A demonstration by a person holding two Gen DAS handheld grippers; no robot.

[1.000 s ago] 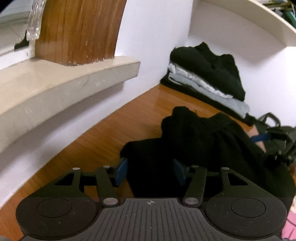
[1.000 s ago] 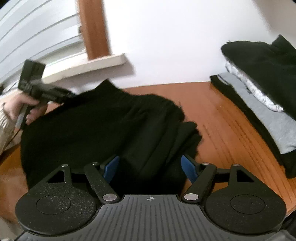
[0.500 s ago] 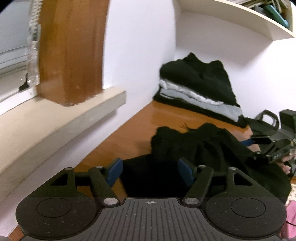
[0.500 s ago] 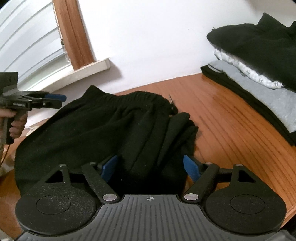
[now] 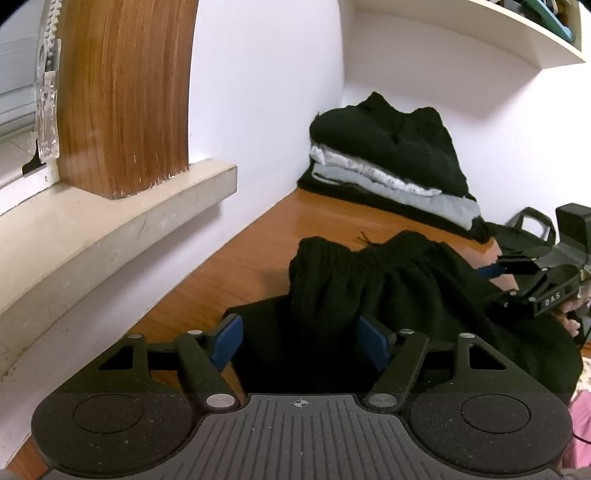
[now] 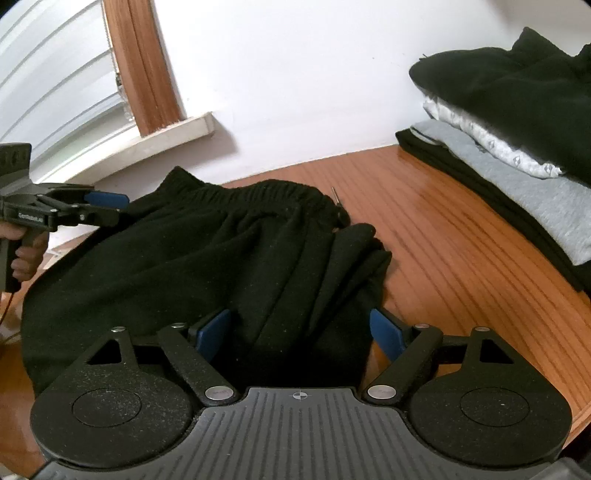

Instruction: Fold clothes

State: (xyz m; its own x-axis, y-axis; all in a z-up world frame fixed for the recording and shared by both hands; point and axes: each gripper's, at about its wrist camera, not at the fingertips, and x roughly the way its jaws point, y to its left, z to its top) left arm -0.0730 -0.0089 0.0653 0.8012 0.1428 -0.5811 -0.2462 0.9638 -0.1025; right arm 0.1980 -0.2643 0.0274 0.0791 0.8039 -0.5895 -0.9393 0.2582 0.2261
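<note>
A pair of black fleece trousers (image 6: 207, 254) lies bunched on the wooden table, its elastic waistband toward the wall; it also shows in the left wrist view (image 5: 388, 295). My left gripper (image 5: 301, 341) is open, its blue pads either side of the cloth's near edge, holding nothing. My right gripper (image 6: 301, 332) is open over the folded leg part, holding nothing. The left gripper also shows at the left of the right wrist view (image 6: 99, 201), and the right gripper at the right of the left wrist view (image 5: 495, 269).
A stack of folded clothes (image 5: 391, 166), black, white and grey, sits at the table's far corner by the wall; it also shows in the right wrist view (image 6: 517, 129). A window sill (image 5: 110, 229) and wooden frame (image 5: 122, 96) stand left. A shelf (image 5: 480, 33) hangs above.
Both grippers have pulled back and risen slightly from the trousers. The trousers now lie spread flatter, waistband visible.
</note>
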